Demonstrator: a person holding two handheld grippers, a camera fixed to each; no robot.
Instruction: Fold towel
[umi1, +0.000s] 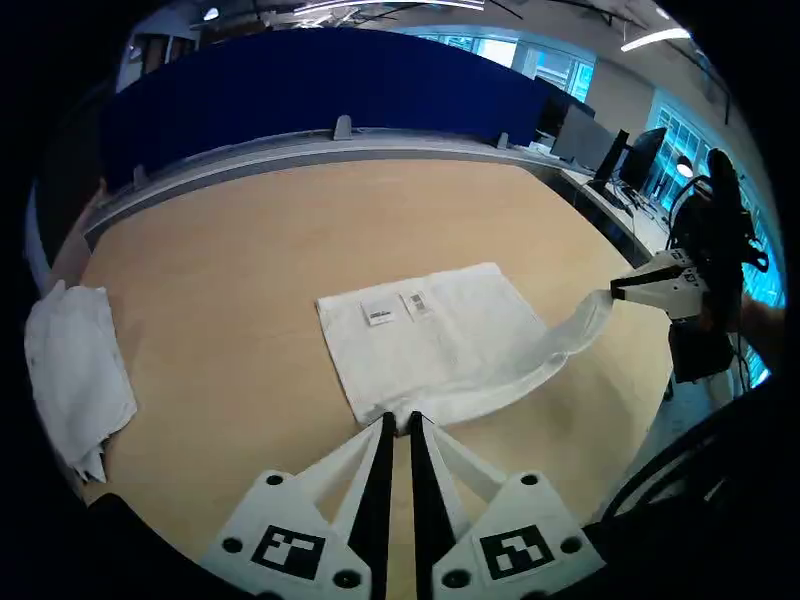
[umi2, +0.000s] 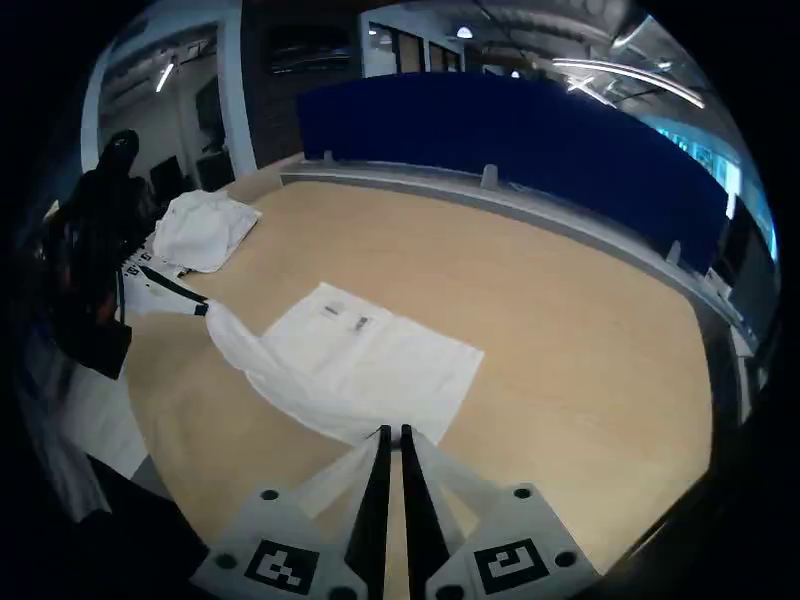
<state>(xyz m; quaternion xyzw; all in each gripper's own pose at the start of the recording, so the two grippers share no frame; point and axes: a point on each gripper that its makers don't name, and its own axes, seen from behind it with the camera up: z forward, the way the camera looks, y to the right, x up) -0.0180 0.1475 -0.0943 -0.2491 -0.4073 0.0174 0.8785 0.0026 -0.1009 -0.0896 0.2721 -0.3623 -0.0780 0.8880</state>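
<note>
On the table (umi1: 250, 260), left tool (umi1: 400, 425) and right tool (umi2: 392, 435) clamping towel (umi1: 440, 335) corners

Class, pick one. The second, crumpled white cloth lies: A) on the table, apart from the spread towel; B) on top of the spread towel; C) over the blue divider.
A: the crumpled cloth rests on the wooden table, with bare wood between it and the spread towel.

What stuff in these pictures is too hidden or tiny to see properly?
Two small tags on the flat white cloth towel, left gripper view: print too tiny.
Towel corner, right gripper view: hidden between the right gripper fingers.
Person in dark clothes, right gripper view: dim, at the picture's edge.
</note>
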